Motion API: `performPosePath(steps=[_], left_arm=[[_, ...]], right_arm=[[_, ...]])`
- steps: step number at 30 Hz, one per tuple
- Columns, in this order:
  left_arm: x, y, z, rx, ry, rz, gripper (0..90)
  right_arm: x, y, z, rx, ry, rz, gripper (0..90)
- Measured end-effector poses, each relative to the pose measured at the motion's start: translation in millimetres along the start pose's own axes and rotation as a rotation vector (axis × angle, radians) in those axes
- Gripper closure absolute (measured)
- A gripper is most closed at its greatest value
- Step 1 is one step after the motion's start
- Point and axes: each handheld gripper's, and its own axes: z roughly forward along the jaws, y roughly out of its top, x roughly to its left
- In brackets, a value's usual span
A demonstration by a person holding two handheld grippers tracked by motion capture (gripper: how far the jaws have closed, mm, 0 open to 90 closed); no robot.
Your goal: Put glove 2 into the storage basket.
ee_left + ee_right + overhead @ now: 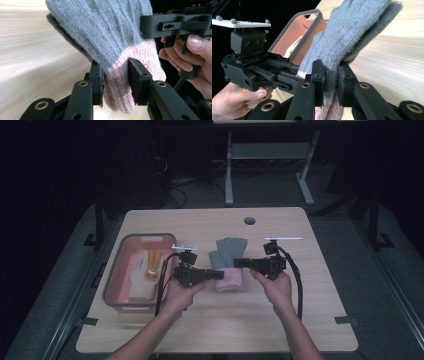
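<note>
Peeking beyond glove (pixel 352 32): tub (pixel 297 32)

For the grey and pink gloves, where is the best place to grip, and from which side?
Probably at the pink cuff end of the gloves, one gripper from each side. The stacked pair is flat and soft, and the cuff edges give a firm hem. The left gripper and right gripper are shut there now.

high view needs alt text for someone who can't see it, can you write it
Two hands hold the left gripper and right gripper shut on a grey and pink glove at the middle of a wooden table. A pink bin at the left holds a white glove.
</note>
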Motion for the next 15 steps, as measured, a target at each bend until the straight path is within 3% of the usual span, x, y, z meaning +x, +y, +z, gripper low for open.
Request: performPosePath(steps=[15], left_arm=[[8.9,4.5,-26.9,-0.026,0.02,0.012,66.8]], right_arm=[[15.9,14.4,19.5,0.021,0.022,-0.026,77.8]])
